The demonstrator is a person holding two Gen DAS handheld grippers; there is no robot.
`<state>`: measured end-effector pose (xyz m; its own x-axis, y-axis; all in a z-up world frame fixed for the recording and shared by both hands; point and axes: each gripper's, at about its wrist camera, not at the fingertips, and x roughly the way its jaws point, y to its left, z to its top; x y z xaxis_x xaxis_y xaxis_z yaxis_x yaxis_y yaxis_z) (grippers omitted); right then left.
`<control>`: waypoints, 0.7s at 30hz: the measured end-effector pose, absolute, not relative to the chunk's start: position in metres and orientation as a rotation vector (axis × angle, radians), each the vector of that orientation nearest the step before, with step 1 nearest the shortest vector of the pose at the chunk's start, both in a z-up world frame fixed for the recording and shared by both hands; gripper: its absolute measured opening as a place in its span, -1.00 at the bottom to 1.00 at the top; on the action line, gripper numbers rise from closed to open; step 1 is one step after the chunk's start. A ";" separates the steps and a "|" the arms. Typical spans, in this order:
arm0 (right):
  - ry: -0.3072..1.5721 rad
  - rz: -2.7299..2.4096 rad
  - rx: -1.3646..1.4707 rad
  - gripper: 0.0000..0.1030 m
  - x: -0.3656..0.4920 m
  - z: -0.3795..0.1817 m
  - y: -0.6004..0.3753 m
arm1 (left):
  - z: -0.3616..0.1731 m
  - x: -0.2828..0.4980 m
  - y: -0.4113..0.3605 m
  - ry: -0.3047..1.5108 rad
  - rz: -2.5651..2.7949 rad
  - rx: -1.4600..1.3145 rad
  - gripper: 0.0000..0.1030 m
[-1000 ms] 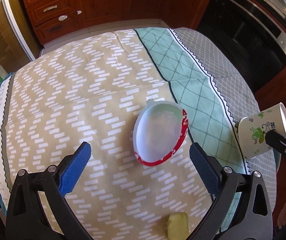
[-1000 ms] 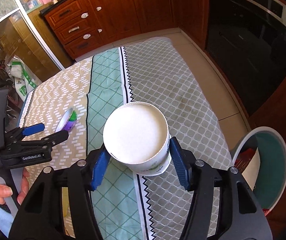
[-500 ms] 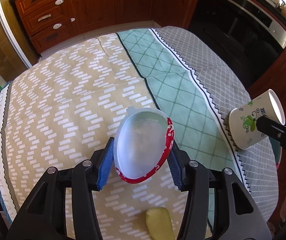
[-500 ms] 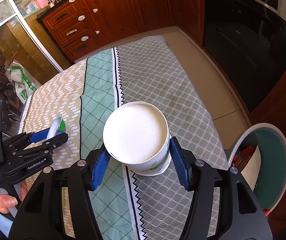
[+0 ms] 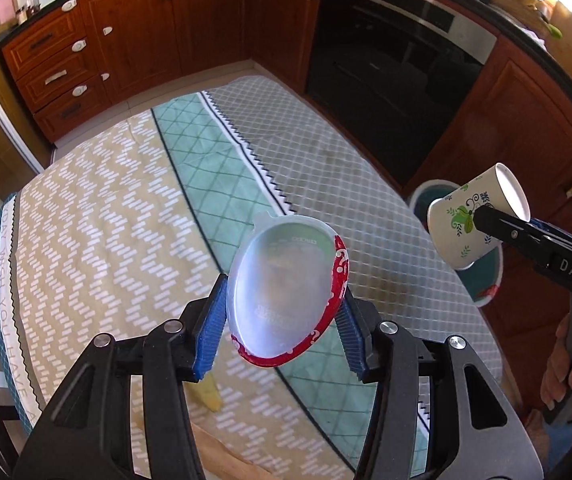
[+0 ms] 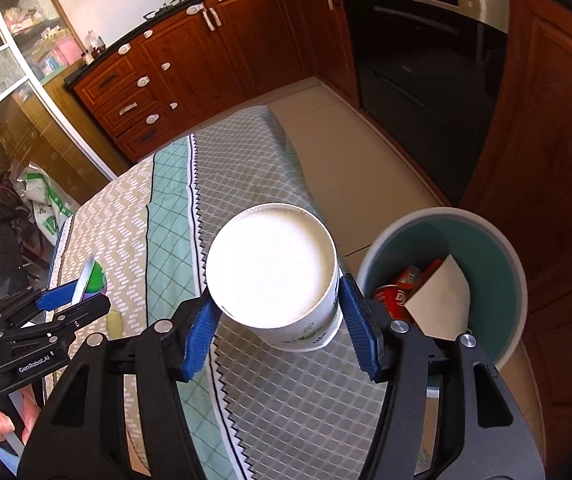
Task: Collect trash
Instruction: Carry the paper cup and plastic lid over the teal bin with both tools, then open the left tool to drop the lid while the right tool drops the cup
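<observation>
Both pieces are picked up: the left gripper (image 5: 281, 316) clamps the plastic lid (image 5: 286, 292) in its jaws above the tabletop (image 5: 105, 200), and the right gripper (image 6: 277, 328) grips the paper cup (image 6: 273, 276) beside the bin (image 6: 498, 280). Dropping them in remains; a yellow scrap (image 6: 113, 322) lies left.

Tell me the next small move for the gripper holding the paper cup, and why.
Probably carry the paper cup a little further to the side, over the open bin, then let go. The right gripper is clamped on the cup, which hangs over the table edge beside the bin, not above its mouth. The bin already holds other trash.
</observation>
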<state>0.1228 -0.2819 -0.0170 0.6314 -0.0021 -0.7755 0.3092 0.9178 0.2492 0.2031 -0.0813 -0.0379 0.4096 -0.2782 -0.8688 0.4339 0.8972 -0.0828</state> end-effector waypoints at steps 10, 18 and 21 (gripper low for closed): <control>0.816 -0.329 0.519 0.09 0.045 -0.021 -0.378 | -0.026 0.165 -0.162 1.046 -0.549 0.256 0.01; 0.831 -0.368 0.586 0.10 0.022 -0.039 -0.422 | -0.037 0.152 -0.236 1.066 -0.625 0.342 0.01; 0.848 -0.363 0.606 0.10 0.021 -0.051 -0.431 | -0.047 0.152 -0.260 1.092 -0.652 0.360 0.01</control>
